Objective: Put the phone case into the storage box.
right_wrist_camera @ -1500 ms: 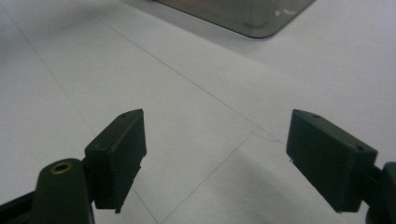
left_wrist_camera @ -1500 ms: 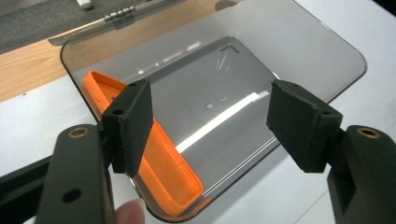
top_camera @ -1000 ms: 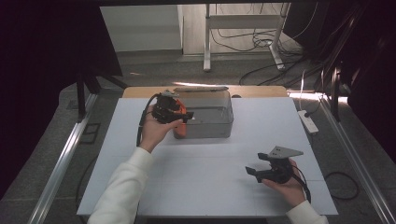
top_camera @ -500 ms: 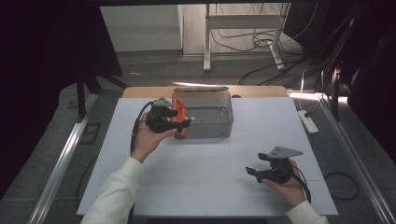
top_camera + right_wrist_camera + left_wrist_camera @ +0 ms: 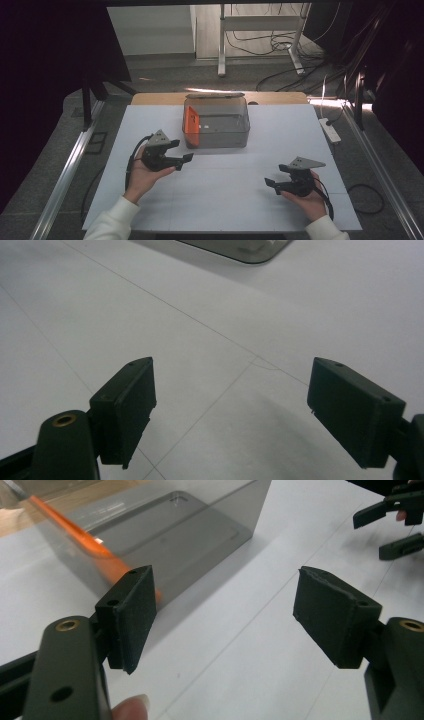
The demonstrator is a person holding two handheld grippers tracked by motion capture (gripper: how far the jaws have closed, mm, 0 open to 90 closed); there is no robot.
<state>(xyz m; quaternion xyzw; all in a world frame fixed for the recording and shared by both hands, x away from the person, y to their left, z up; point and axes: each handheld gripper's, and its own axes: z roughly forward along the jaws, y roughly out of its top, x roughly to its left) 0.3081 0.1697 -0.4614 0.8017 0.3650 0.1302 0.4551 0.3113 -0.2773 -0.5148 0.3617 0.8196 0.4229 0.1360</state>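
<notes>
A clear grey plastic box (image 5: 216, 122) stands at the back middle of the white table (image 5: 225, 205). An orange flat piece (image 5: 190, 121) leans upright inside it against the left wall; through the wall it is the orange streak (image 5: 85, 545) in the left gripper view. My left gripper (image 5: 180, 152) is held open in front of the box's left corner, nothing between its pads (image 5: 132, 615). My right gripper (image 5: 272, 181) is open over bare table at the front right, pads (image 5: 125, 405) wide apart. The box (image 5: 175, 535) lies just beyond the left jaws.
A white power strip (image 5: 330, 130) lies at the table's right edge. A wooden board (image 5: 150, 98) runs behind the box. Cables trail on the floor beyond the table. The right gripper (image 5: 395, 525) appears far off in the left gripper view.
The left gripper held the orange piece at the box's left side. It has let go, the piece now stands inside the box, and the gripper has drawn back towards the front left. The right gripper stayed put.
</notes>
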